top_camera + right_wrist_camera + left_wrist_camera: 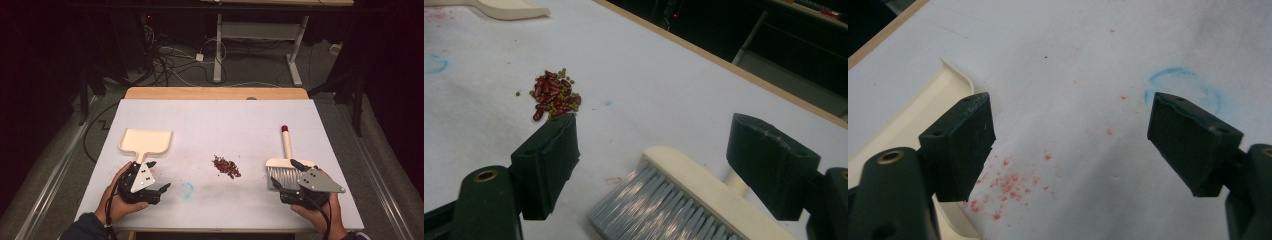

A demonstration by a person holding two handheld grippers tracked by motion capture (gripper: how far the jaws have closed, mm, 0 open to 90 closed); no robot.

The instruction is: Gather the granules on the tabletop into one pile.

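Bench: white-covered bench (215,125) with a wooden far edge; a faint blue scribbled ring (186,189) and reddish smears near the left side.
Dustpan: cream plastic dustpan (146,141) with a short flat handle, lying at the left. Its long axis runs from the near edge to the far edge, handle toward the person.
Left tool: left tool (152,176) held low, just near of the dustpan handle, jaws spread wide with nothing between them. In the left gripper view the dustpan rim sits beside the left-hand jaw, not gripped.
Pile: 1 small heap of dark red beans mixed with small green seeds (226,166), mid-bench, between the 2 tools and well apart from both.
Brush: cream-backed hand brush with grey bristles and a red-tipped handle (286,160), at the right. Handle points away from the person; bristles face the near edge.
Right tool: right tool (287,174) hovering over the bristle end, jaws wide apart and holding nothing.
Key relation: the brush handle lies beyond the right tool, along the near-to-far line. In my judgement a reach forward past the head would be needed to take it.
Markings: no brand, label or legible writing found.
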